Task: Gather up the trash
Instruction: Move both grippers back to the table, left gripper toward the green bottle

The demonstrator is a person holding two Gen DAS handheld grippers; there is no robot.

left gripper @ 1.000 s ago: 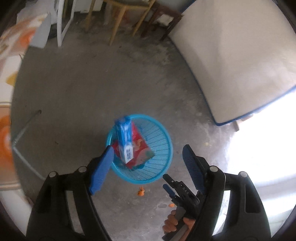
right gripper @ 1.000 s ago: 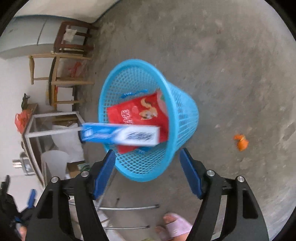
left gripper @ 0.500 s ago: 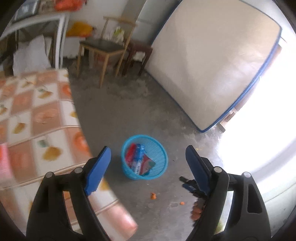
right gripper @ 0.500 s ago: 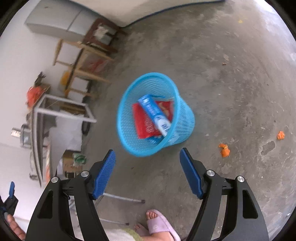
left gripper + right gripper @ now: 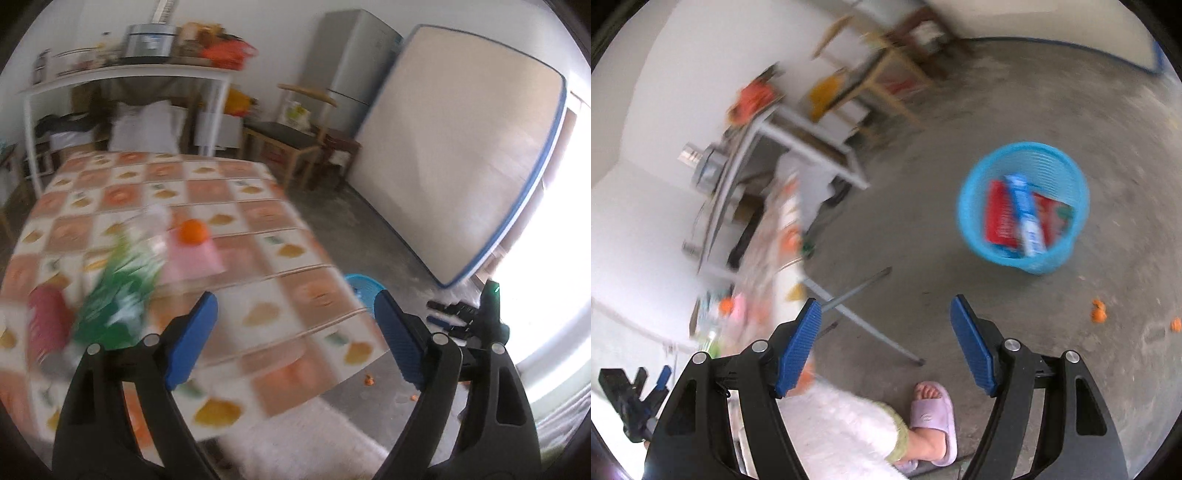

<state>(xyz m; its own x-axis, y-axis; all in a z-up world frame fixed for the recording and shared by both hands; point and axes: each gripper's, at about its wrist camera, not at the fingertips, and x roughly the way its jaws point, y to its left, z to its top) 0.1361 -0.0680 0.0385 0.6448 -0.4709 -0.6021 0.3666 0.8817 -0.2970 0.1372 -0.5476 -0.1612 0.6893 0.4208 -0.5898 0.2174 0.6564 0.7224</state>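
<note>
A blue mesh basket stands on the concrete floor and holds a red packet and a blue-white toothpaste box; only its rim shows past the table edge in the left wrist view. On the orange-checked table lie a green wrapper, a red can, a pink sheet and an orange, all blurred. My left gripper is open and empty above the table's near edge. My right gripper is open and empty above the floor, well clear of the basket.
A mattress leans on the right wall by a fridge. Wooden chairs and a white shelf table stand behind. Orange peel bits lie on the floor. A slippered foot and folding table legs are near.
Both grippers have pulled up and away from the basket. The left view swung from the floor to the table top. The toothpaste box settled into the basket.
</note>
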